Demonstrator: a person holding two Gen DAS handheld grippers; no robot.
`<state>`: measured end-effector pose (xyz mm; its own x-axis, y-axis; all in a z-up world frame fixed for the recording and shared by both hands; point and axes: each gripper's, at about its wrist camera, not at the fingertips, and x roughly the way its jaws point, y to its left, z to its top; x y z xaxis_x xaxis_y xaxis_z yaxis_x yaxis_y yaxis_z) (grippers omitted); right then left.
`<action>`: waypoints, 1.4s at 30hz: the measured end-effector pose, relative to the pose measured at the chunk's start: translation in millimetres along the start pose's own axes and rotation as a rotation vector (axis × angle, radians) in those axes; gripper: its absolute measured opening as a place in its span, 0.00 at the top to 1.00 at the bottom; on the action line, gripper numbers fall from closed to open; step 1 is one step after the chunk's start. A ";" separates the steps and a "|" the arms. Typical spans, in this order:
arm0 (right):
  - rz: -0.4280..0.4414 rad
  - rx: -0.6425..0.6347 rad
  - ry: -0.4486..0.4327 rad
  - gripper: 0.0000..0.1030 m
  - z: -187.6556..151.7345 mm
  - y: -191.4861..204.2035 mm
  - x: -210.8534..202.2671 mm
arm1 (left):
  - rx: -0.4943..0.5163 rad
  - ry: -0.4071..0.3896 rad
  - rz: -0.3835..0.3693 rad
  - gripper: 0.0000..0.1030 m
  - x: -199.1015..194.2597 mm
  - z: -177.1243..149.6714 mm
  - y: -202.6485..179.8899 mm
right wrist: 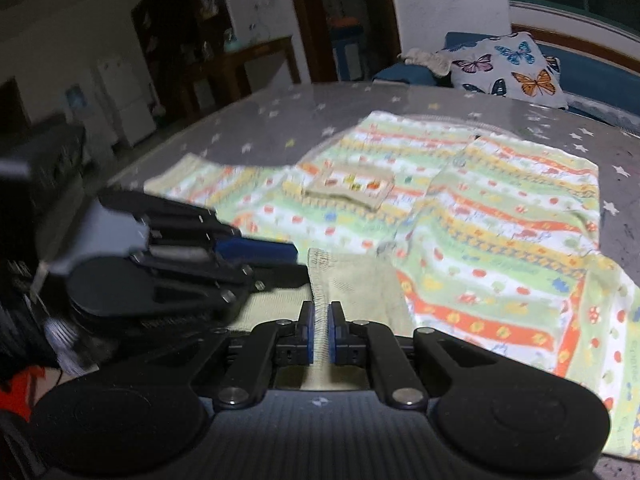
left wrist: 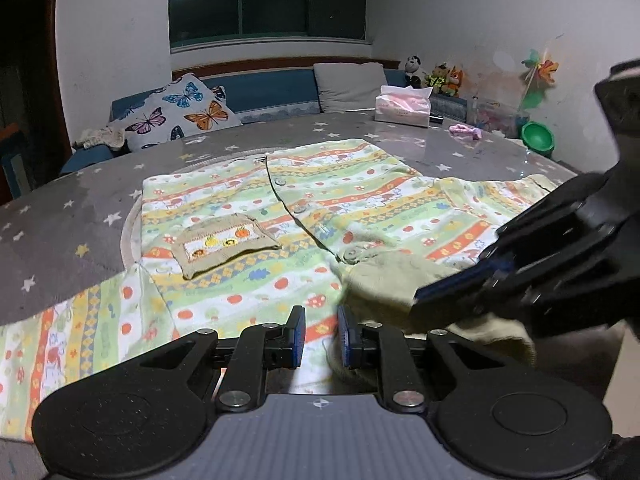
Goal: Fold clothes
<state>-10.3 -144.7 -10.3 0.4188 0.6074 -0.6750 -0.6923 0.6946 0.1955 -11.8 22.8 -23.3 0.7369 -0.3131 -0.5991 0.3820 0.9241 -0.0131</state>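
Nowhere legible writing on the striped shirt (left wrist: 256, 216).

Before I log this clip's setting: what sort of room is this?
Most likely a home living room: a blue sofa with a butterfly pillow, stuffed toys and a tissue box beyond the star-patterned table.

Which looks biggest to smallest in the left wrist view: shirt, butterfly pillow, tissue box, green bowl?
1. Shirt, though it lies nearest the camera.
2. Butterfly pillow.
3. Tissue box.
4. Green bowl.
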 end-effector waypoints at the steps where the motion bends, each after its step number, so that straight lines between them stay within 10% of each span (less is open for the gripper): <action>1: 0.000 -0.008 0.007 0.90 -0.9 1.4 1.0 | -0.003 -0.003 -0.004 0.80 -2.1 -0.7 0.7; 24: -0.111 -0.111 -0.022 0.70 -2.3 -4.2 -1.7 | -0.083 -0.045 -0.106 0.80 17.5 34.4 -9.0; 42: -0.226 0.139 -0.090 0.65 -30.0 -57.0 -49.4 | -0.035 0.018 -0.079 0.80 32.5 20.6 -9.3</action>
<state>-9.2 -225.8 -9.5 0.6086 0.4586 -0.6476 -0.4905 0.8589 0.1473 20.1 -0.5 -26.2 0.6948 -0.3813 -0.6098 0.4186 0.9039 -0.0882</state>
